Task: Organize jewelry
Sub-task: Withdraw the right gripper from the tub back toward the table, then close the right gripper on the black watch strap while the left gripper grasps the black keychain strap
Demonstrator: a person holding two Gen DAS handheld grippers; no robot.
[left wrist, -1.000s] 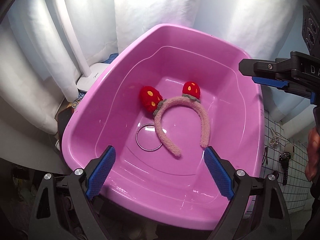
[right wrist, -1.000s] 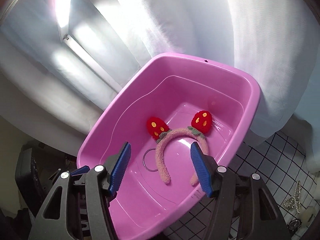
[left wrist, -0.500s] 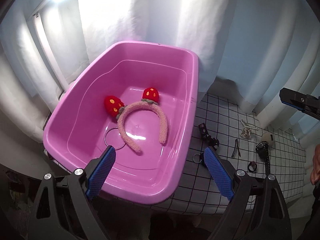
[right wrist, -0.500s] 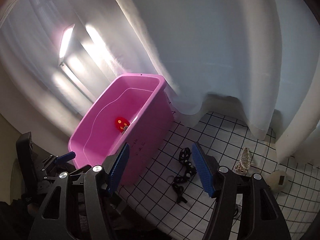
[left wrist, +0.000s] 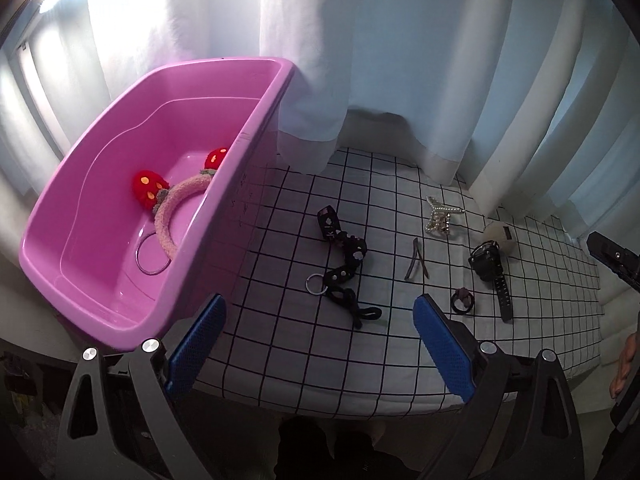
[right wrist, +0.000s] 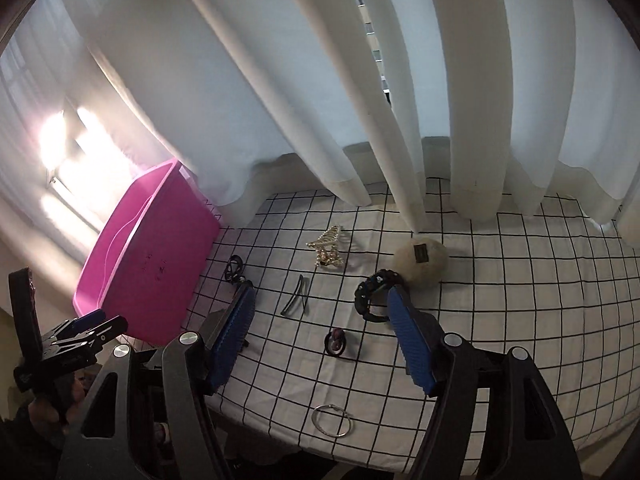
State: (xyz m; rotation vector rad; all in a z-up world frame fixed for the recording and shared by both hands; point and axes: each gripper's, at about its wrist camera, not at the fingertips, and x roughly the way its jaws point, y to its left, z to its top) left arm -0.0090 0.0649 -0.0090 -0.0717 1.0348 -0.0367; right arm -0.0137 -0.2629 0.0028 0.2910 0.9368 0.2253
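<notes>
- The right gripper (right wrist: 320, 328) is hanging over the checked cloth (right wrist: 500, 300) with nothing between its ribbed blue pads; its jaws have just been opening and are standing fairly wide.
- The left gripper (left wrist: 320, 344) is also standing wide and empty above the cloth's near edge, beside the bin.
- Nearest the right gripper, a thin metal ring (right wrist: 333, 421) is lying flat, and a small dark hair tie (right wrist: 336, 342) is sitting just past it.
- Further on, a slim hair clip (right wrist: 296, 300), a chunky black watch (right wrist: 374, 296) and a knotted black strap piece (left wrist: 344, 264) are waiting loose on the cloth.
- Beyond them, a pearly claw clip (right wrist: 328, 248) and a fuzzy cream pom (right wrist: 420, 256) are lying near the curtain (right wrist: 320, 80).
- The glossy pink plastic bin (left wrist: 100, 216) is already holding a plush strawberry headband (left wrist: 176, 200) and a wire hoop (left wrist: 150, 256).
- Judging by this, the step is reaching for the next loose piece; that is calling for lowering the pads around one small item, and flat, thin ones may slip.
</notes>
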